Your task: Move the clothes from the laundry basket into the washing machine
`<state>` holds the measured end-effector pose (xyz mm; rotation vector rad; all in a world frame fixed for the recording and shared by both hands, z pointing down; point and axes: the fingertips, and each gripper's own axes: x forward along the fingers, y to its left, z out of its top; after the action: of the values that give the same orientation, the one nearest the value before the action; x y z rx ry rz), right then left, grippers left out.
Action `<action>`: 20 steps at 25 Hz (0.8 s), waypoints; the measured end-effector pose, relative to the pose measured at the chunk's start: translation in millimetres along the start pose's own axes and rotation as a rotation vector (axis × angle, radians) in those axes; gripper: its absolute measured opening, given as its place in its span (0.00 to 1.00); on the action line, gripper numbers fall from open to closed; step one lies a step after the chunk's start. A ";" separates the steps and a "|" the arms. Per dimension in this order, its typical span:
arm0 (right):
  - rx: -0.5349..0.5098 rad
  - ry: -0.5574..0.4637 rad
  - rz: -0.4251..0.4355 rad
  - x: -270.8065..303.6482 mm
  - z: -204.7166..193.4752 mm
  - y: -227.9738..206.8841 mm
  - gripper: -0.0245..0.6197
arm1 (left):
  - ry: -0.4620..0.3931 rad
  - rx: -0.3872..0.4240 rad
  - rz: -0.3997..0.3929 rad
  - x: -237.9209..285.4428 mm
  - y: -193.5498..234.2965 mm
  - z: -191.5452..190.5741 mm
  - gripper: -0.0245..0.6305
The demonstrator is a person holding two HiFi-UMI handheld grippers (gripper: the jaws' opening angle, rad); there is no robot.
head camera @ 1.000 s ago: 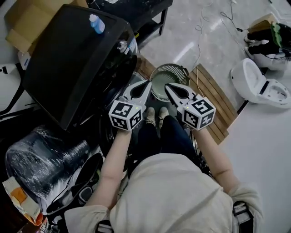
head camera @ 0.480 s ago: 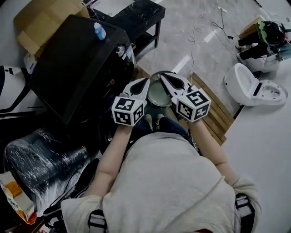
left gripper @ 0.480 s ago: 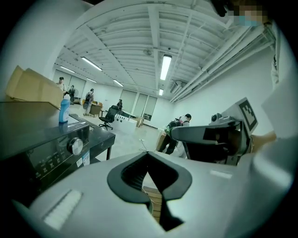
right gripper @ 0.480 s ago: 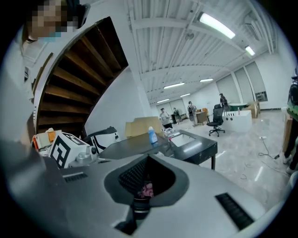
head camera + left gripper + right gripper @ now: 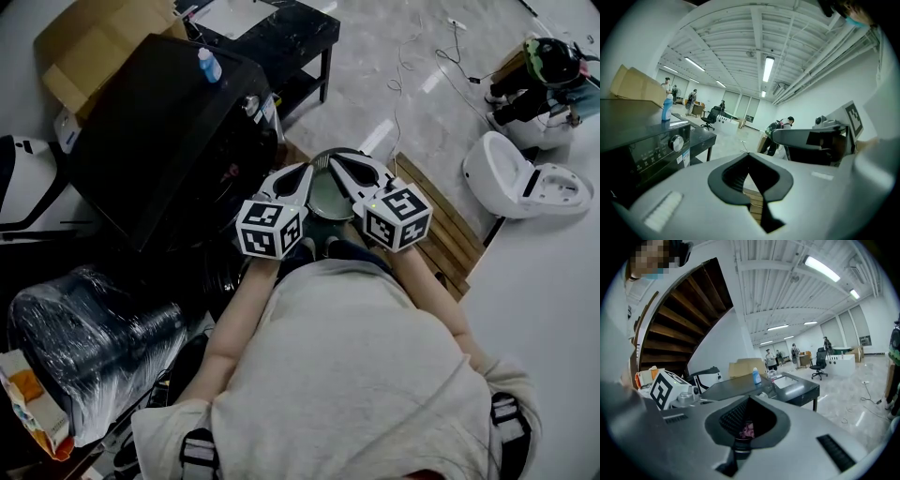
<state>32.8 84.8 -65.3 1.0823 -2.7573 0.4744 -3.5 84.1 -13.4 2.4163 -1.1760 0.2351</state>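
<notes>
Head view: my left gripper [image 5: 302, 172] and right gripper [image 5: 336, 161] hang side by side, jaws shut on both, above the laundry basket [image 5: 326, 194] on the floor beside the black washing machine [image 5: 159, 141].

Black washing machine [image 5: 150, 141] with a blue bottle [image 5: 208, 66], tan cardboard box [image 5: 84, 42] at upper left; pale green basket [image 5: 328, 199] at centre.

The washing machine [image 5: 159, 131] is positioned at the left, with a bottle [image 5: 208, 64] set on its top. The laundry basket [image 5: 330, 195] is located to its right, apparently on the slatted board [image 5: 452, 223].
</notes>
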 end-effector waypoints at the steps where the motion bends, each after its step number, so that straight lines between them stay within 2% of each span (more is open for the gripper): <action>1: -0.009 0.005 0.003 0.9 -1.5 0.4 0.05 | 0.001 0.000 0.001 0.6 -0.1 -0.8 0.05; 16: -0.039 0.044 -0.013 -1.0 -8.6 -2.5 0.05 | 0.004 0.007 0.043 2.4 0.9 -4.6 0.05; 20: -0.033 0.064 -0.037 -2.7 -13.0 -10.5 0.05 | 0.007 0.038 0.054 2.5 2.2 -2.0 0.05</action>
<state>42.2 83.7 -51.3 1.0893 -2.6752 0.4488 -3.6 82.1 -10.0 2.4163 -1.2456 0.2848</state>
